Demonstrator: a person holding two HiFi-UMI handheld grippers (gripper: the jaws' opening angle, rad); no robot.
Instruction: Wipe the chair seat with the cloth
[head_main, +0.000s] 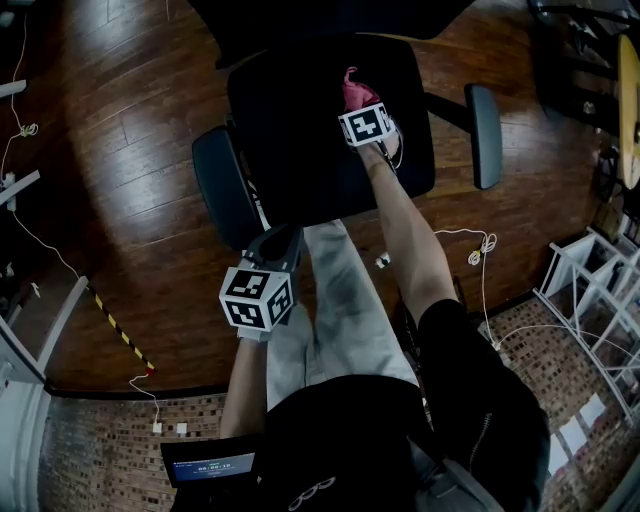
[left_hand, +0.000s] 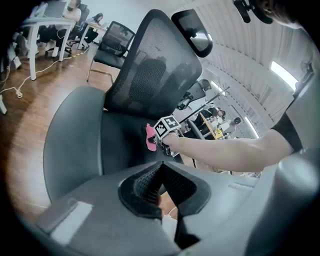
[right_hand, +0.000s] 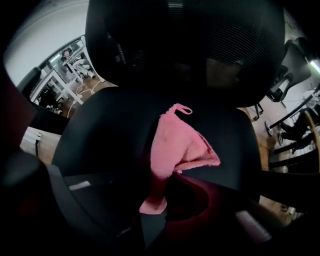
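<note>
A black office chair seat (head_main: 300, 130) fills the upper middle of the head view. My right gripper (head_main: 362, 108) is over the seat's far right part, shut on a pink cloth (head_main: 355, 90) that lies against the seat. In the right gripper view the pink cloth (right_hand: 177, 147) spreads out from the jaws onto the dark seat (right_hand: 110, 130) below the mesh backrest (right_hand: 200, 45). My left gripper (head_main: 275, 248) hangs at the seat's front edge, jaws shut with nothing between them. The left gripper view shows the cloth (left_hand: 150, 138) and seat (left_hand: 75, 135) ahead.
Padded armrests stand at the seat's left (head_main: 222, 185) and right (head_main: 485, 120). Wooden floor (head_main: 120, 150) surrounds the chair, with white cables (head_main: 480, 245) trailing on it. White frames (head_main: 590, 290) stand at the right. My legs (head_main: 340, 300) are just in front of the seat.
</note>
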